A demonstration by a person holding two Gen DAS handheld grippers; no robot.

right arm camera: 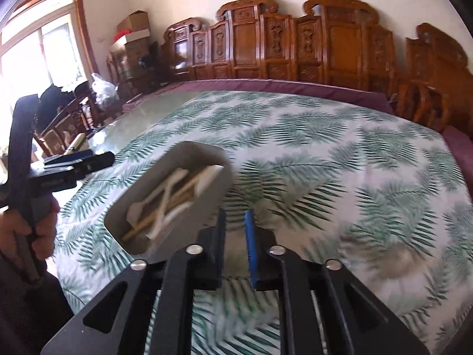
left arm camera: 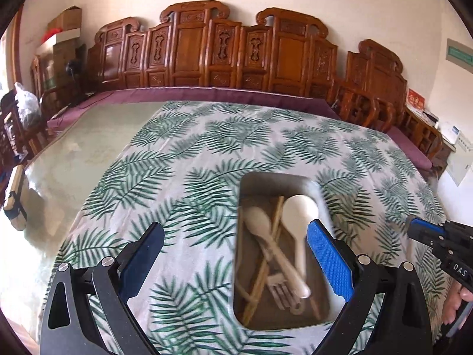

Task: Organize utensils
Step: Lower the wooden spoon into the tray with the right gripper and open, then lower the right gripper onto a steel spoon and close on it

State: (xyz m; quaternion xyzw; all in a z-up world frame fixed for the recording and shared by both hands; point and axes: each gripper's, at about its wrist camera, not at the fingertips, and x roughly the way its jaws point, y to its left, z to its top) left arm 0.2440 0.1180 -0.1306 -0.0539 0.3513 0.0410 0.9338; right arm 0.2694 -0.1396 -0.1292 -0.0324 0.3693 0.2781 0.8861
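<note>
Spread wide and empty, the left gripper (left arm camera: 235, 238) jaws frame the utensil tray (left arm camera: 283, 183), while the right gripper (right arm camera: 235, 227) jaws stand slightly apart beside it.

Two hand-held grippers, nothing gripped

The left gripper (left arm camera: 236, 254) hangs with its jaws spread wide; the right gripper (right arm camera: 235, 245) has its jaws nearly together, a narrow gap showing, each gripped by a hand.

White letters "DAS" are printed on the black body of the right gripper (left arm camera: 425, 230). Other wall signs and labels are illegible.
</note>
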